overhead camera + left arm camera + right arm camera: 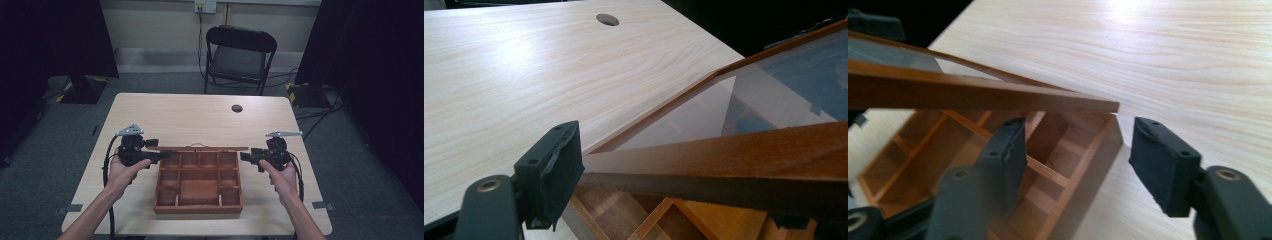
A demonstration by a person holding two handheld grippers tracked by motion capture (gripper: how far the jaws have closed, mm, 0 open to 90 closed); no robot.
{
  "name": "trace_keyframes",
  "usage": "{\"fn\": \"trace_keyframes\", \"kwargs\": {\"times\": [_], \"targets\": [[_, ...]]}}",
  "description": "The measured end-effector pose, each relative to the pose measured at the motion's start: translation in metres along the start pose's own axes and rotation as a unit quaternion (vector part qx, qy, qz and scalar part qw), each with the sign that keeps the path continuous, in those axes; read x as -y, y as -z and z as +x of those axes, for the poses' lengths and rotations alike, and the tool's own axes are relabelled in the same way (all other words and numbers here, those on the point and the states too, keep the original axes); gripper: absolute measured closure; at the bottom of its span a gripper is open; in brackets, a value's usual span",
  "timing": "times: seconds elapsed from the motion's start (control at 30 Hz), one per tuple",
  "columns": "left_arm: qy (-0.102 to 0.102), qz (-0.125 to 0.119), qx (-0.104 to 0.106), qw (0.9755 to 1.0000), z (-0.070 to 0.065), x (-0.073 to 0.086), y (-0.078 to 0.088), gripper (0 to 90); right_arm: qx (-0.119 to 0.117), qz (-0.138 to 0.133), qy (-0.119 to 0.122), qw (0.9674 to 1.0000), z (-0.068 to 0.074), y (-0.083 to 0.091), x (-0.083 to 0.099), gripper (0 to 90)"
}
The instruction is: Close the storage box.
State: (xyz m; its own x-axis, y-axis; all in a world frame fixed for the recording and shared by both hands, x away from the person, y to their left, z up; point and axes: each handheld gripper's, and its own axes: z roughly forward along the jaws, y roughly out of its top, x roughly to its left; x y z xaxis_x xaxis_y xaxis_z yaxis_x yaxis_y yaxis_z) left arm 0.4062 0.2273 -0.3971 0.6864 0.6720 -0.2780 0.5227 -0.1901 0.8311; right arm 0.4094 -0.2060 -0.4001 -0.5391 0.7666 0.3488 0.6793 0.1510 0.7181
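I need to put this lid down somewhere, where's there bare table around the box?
The widest bare patch lies beyond the wooden box, between its raised glass lid and the cable hole. Narrower strips run along the table edges outside the left gripper and right gripper. The box's sides are crowded.
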Motion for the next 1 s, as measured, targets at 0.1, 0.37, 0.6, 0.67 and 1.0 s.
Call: {"fn": "trace_keyframes", "kwargs": {"times": [0.1,0.37,0.6,0.67,1.0], "targets": [[-0.003,0.002,0.0,1.0,0.0,0.001,0.001,20.3,0.023,-0.003,-0.003,0.9997,-0.002,0.002,0.0,40.2],[-0.008,0.004,-0.003,1.0,-0.004,0.005,0.001,19.6,0.029,-0.018,-0.001,0.9994,-0.006,0.011,-0.008,41.5],[-0.007,0.01,-0.006,0.9999,-0.005,0.008,-0.002,15.6,0.035,-0.033,0.016,0.9987,0.006,0.024,-0.026,41.2],[-0.006,0.011,-0.008,0.9999,-0.006,0.01,-0.003,15.6,0.004,-0.045,0.022,0.9987,0.011,0.03,-0.033,43.5],[-0.014,0.015,-0.014,0.9997,-0.008,0.011,-0.004,15.8,-0.07,-0.049,0.069,0.994,0.054,0.027,-0.061,48.9]]}}
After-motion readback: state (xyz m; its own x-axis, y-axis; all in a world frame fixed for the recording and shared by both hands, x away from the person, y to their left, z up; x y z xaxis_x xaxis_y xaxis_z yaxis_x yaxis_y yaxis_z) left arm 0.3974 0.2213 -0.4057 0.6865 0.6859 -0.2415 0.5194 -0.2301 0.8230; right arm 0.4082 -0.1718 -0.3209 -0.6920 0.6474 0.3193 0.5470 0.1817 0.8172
